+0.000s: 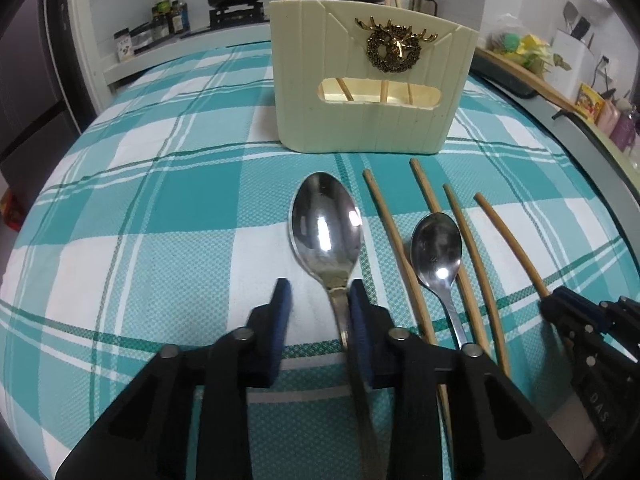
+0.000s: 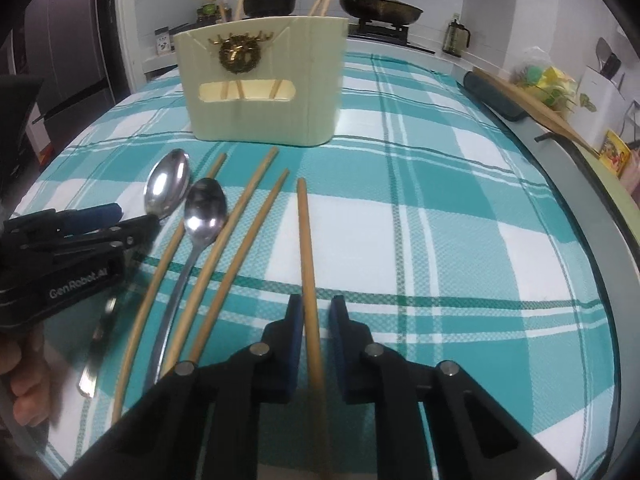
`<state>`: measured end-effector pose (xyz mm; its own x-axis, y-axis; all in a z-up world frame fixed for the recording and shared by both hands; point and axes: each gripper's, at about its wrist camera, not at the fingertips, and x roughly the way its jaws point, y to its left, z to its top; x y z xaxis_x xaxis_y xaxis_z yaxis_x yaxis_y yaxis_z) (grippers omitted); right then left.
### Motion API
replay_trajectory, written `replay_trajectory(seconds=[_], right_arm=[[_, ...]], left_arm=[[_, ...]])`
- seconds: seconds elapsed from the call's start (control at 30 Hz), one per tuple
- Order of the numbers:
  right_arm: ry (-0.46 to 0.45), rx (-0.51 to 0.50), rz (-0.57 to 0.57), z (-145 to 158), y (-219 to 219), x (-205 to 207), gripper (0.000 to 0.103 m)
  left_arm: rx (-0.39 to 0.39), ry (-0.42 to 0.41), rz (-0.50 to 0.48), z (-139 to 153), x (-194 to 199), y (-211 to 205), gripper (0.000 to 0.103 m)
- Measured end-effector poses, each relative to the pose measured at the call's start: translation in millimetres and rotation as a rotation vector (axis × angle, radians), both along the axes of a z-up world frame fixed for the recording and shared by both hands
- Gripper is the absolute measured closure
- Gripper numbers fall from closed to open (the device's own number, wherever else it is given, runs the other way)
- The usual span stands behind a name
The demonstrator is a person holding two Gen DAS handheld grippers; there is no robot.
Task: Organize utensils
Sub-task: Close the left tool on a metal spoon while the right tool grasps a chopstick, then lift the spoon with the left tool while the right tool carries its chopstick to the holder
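Note:
A large steel spoon lies on the checked cloth with its handle running between the fingers of my left gripper. The jaws stand apart; only the right pad is against the handle. A small spoon and several wooden chopsticks lie to its right. My right gripper straddles the rightmost chopstick, with a gap showing beside its right pad. The cream utensil holder stands upright beyond them with chopsticks inside. In the right wrist view the left gripper is beside the large spoon.
The table's rounded edge curves along the right, with a dark roll and a wooden board past it. A stove with a pot and a pan sits behind. A hand holds the left gripper.

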<state>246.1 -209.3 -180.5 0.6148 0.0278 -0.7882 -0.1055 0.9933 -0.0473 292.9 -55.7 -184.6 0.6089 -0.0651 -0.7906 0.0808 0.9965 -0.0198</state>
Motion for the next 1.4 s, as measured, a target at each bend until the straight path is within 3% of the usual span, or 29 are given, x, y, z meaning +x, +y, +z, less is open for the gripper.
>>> replay_trajectory(seconds=[0.27,0.37,0.43,0.47,0.5,0.63,0.7,0.8,0.83,0.87,0.93,1.0,1.07,1.4], right_arm=[[-0.007,-0.008,-0.054,0,-33,-28,0.094],[0.002,-0.012,-0.046,0,-41,-40,0.094],[-0.001,-0.025,-0.029,0,-42,-47,0.093],[-0.003,-0.025,-0.021,0,-42,-50,0.091],[-0.008,-0.024,-0.014,0,-42,-51,0.090],[-0.006,-0.008,-0.007,-1,-44,-51,0.087],[0.000,0.009,-0.003,-1,-47,-50,0.081],[0.006,0.046,-0.014,-1,-54,-49,0.073],[0.011,0.066,-0.011,-1,-56,-48,0.060],[0.016,0.094,0.014,-2,-55,-48,0.038],[0.042,0.079,0.085,-5,-44,-48,0.013],[0.029,-0.001,0.118,-8,-31,-52,0.012],[0.045,0.047,0.100,-8,-37,-50,0.010],[0.113,0.022,0.157,-7,-34,-39,0.005]], left_arm=[[-0.003,0.018,0.021,-1,-36,35,0.096],[-0.015,0.019,0.027,0,-58,51,0.092],[-0.042,0.012,0.023,0,-68,59,0.070],[-0.045,0.008,0.018,0,-72,61,0.046],[-0.032,0.006,0.019,-1,-74,62,0.029],[0.041,0.016,0.022,-6,-78,57,0.017],[0.080,0.024,0.037,-6,-78,56,0.004],[0.051,0.054,0.056,-9,-76,63,0.000],[0.037,0.063,0.058,-10,-76,65,0.001],[0.039,0.069,0.056,-10,-75,65,0.001],[0.052,0.070,0.039,-9,-76,63,0.000],[0.042,0.075,0.033,-10,-78,65,0.001],[0.033,0.062,0.046,-11,-80,65,0.001],[0.015,0.112,-0.008,-8,-74,67,0.001]])
